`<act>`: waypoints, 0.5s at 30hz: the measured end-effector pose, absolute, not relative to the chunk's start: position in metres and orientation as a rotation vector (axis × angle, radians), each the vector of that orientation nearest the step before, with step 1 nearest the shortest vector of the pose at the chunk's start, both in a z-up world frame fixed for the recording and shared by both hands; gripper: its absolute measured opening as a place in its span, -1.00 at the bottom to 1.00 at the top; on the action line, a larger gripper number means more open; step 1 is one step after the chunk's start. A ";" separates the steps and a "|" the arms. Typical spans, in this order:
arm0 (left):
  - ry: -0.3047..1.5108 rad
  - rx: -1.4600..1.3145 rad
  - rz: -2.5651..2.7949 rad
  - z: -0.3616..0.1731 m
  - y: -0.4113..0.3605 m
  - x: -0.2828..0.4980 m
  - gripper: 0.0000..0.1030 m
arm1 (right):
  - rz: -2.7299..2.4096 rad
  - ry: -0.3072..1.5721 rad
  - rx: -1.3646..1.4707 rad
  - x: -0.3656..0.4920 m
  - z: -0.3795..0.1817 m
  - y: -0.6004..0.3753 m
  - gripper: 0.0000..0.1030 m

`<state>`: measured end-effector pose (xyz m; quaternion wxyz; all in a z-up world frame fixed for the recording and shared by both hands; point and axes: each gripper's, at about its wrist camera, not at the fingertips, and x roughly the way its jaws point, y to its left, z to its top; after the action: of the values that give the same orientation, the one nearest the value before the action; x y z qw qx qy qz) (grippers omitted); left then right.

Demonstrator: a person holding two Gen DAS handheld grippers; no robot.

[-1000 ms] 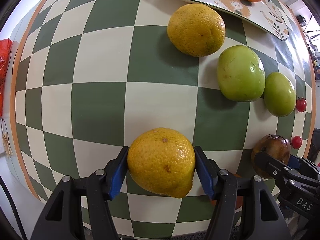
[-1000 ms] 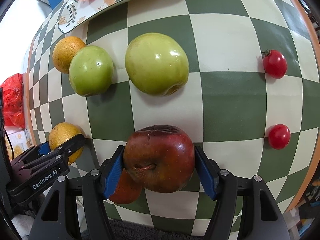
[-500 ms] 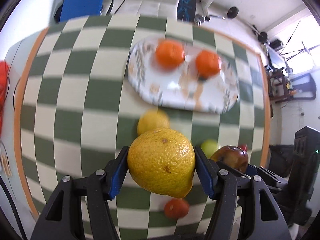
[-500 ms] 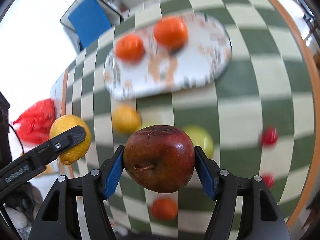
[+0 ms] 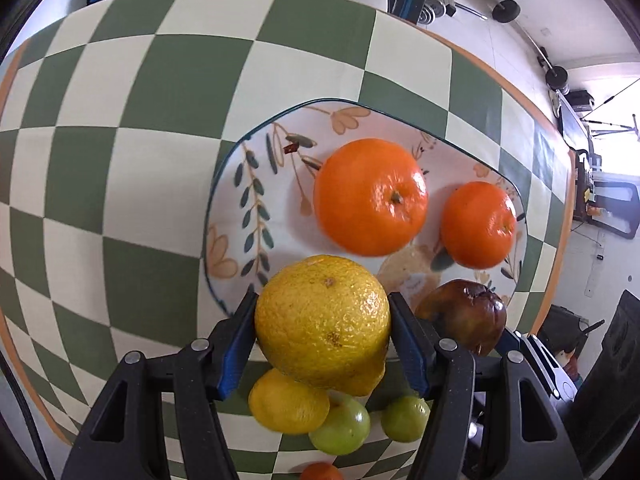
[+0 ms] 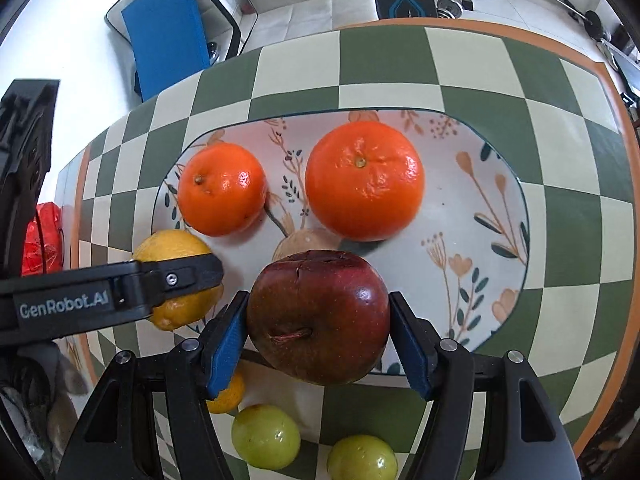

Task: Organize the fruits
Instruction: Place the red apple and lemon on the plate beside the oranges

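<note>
My left gripper (image 5: 323,326) is shut on a yellow orange (image 5: 322,320), held in the air over the near-left rim of the flowered oval plate (image 5: 240,184). My right gripper (image 6: 318,322) is shut on a dark red apple (image 6: 318,316), above the plate's (image 6: 492,216) near edge. Two bright orange tangerines (image 6: 364,180) (image 6: 222,190) lie on the plate. From the right wrist view the left gripper (image 6: 176,280) and its yellow orange (image 6: 168,246) show at the left. The apple (image 5: 464,316) shows at the right in the left wrist view.
On the green and cream checkered table (image 5: 140,80), below the grippers, lie another yellow orange (image 5: 286,406), two green fruits (image 6: 266,436) (image 6: 362,458) and a small orange fruit (image 5: 320,472). A red bag (image 6: 44,240) sits off the table's left. Gym gear stands on the floor beyond.
Both grippers lifted their fruit off the table and carried it forward; the plate with the tangerines now lies just under and ahead of them, and the loose fruit has fallen behind.
</note>
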<state>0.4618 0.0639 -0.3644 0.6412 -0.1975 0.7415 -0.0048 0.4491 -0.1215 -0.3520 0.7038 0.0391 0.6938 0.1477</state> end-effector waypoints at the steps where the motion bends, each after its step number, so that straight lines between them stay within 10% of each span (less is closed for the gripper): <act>1: 1.698 -0.446 -0.010 -0.366 0.063 0.463 0.19 | 0.334 1.552 0.082 0.449 -0.354 -0.122 0.36; 15: 1.639 -0.346 0.002 -0.348 0.060 0.461 0.72 | 0.314 1.580 0.075 0.435 -0.347 -0.131 0.83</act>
<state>0.4608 0.0605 -0.3478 0.6694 -0.1535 0.7269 0.0010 0.4350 -0.1307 -0.3472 0.6921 0.0336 0.7072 0.1403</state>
